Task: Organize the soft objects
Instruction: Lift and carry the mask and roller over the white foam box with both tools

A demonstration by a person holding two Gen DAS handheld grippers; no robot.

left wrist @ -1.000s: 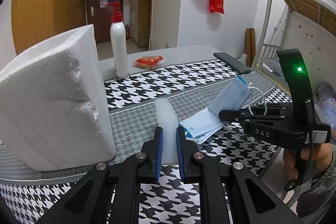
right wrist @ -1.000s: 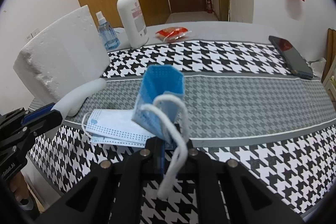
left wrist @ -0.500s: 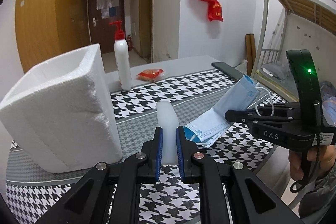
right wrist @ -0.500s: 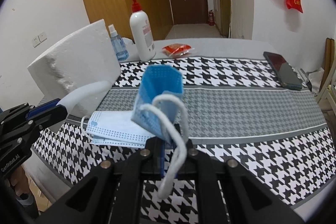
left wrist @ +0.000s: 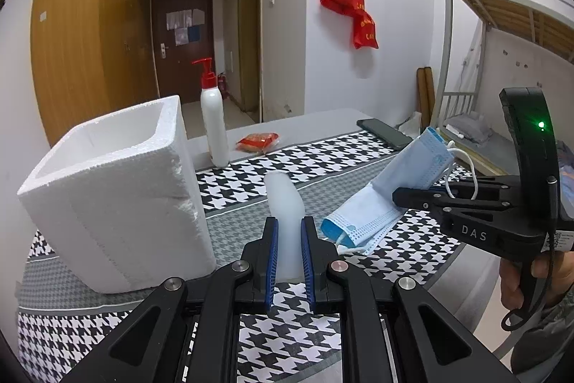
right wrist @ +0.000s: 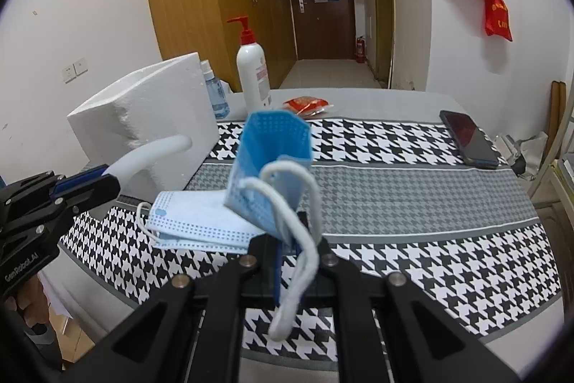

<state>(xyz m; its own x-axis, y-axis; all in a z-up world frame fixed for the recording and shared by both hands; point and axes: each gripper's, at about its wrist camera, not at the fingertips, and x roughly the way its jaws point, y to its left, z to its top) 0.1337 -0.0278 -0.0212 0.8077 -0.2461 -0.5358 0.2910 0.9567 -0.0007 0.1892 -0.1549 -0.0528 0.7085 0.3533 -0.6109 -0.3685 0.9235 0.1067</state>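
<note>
My left gripper is shut on a translucent white soft tube, held above the table's front edge; it also shows in the right wrist view. My right gripper is shut on a folded blue face mask, lifted off the table with its ear loops hanging; it shows at the right of the left wrist view. More face masks lie on the houndstooth cloth below. An open white foam box stands left of the tube.
A white pump bottle, a small blue spray bottle, a red snack packet and a black phone stand or lie on the far part of the table. A bunk bed frame stands at the right.
Both grippers have risen and pulled back from the table with their objects still held. The foam box's open top has come into the left wrist view.
</note>
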